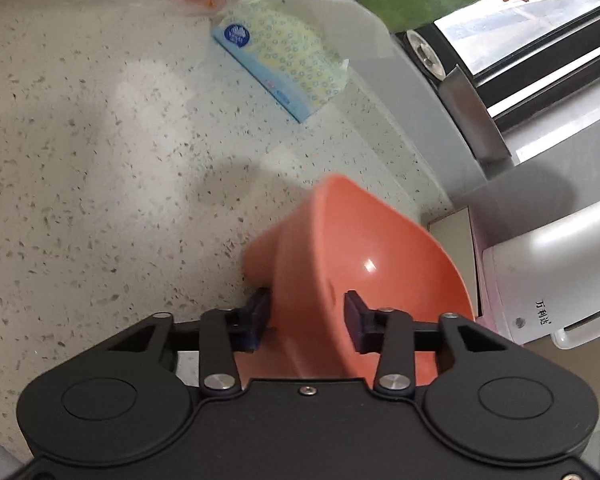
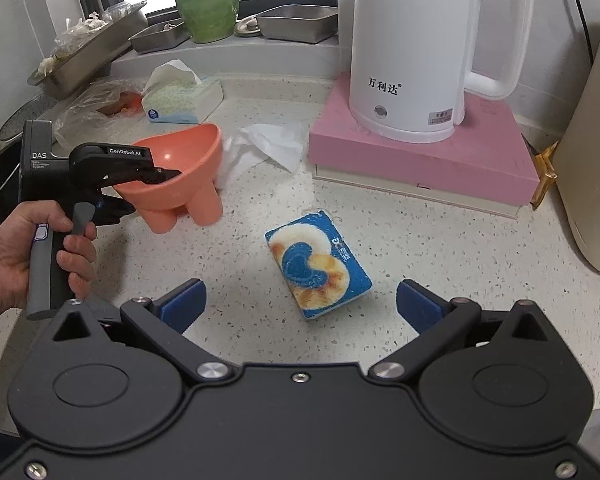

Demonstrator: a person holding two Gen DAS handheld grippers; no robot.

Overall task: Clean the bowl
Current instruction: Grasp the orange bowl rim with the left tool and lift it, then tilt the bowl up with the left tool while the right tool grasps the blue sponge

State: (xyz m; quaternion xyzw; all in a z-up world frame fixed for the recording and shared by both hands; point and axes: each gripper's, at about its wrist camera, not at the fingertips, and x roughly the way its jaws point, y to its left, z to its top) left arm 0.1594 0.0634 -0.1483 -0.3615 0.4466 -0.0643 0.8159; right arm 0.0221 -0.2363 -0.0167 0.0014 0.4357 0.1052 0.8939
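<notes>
With left gripper (image 1: 306, 318) clamped across the orange footed bowl's (image 2: 172, 176) near rim, tipped for wiping; right gripper (image 2: 300, 304) gaping empty over sponge (image 2: 318, 264), ready to grab.

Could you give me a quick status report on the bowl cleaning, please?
Left gripper clamped on orange bowl wall, bowl tilted. Right gripper open, empty, above sponge on counter. Crumpled tissue behind bowl; nothing blocking sponge.

Left gripper (image 1: 306, 316) jaws clamped narrow; right gripper (image 2: 298, 304) jaws spread wide.
</notes>
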